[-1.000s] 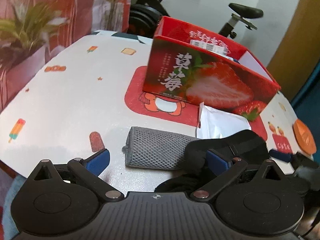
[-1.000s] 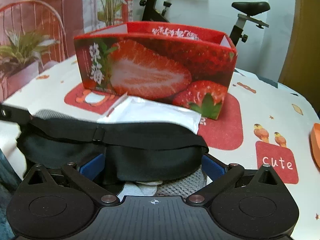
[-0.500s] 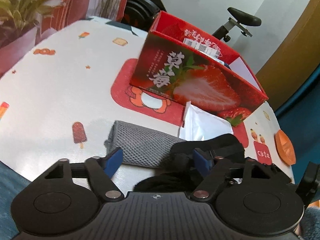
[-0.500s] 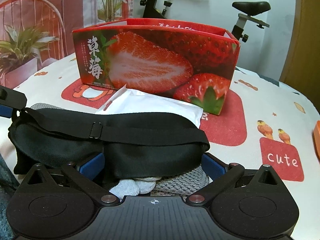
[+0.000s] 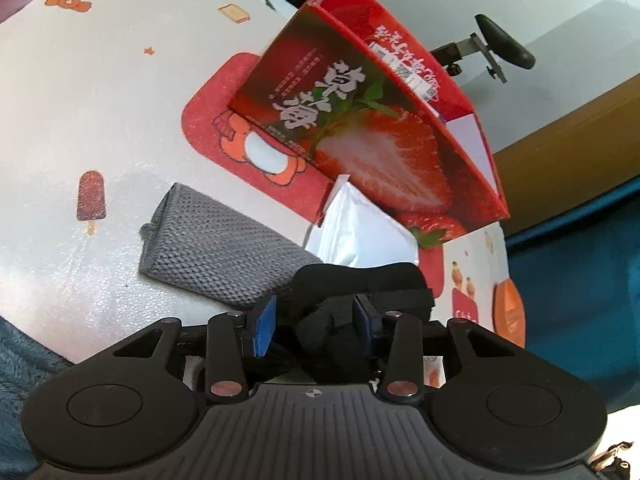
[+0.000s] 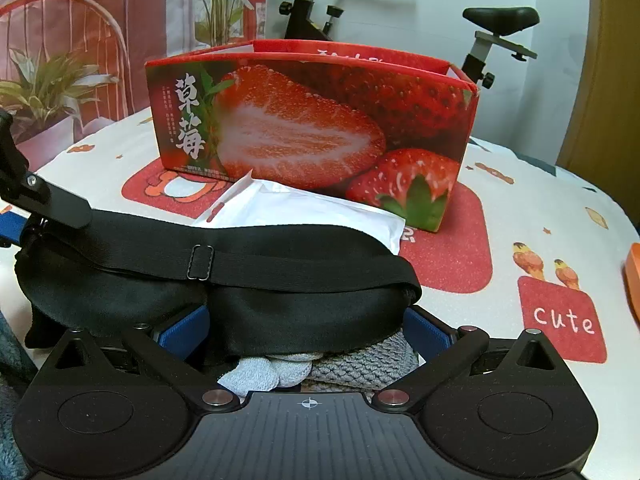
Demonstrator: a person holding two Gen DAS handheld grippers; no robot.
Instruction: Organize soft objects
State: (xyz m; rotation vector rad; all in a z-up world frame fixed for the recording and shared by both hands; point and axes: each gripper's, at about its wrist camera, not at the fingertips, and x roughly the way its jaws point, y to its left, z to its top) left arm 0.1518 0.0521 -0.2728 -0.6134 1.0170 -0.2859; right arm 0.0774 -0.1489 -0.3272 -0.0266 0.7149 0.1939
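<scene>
— What's over on the left side?

— A grey mesh cloth (image 5: 216, 248) lies flat on the counter (image 5: 100, 100). Beside it, the left claw (image 5: 316, 322) has its blue pads pinched onto one end of the black sleep mask (image 5: 360, 284), bunching the fabric between them.

— And in the middle?

— The mask (image 6: 224, 280) stretches across to the right claw (image 6: 304, 330), strap and buckle on top. Behind it a white packet (image 6: 304, 208) rests against the foot of the red strawberry box (image 6: 312, 128), which stands open-topped on the counter.

— Is the right claw gripping too?

— Its pads stand wide apart on either side of the mask, not squeezing it. The mask drapes over a heap of grey knitted socks (image 6: 320, 364) under that claw.

— Further right?

— Just an orange thing (image 6: 632, 276) at the counter's edge.
</scene>
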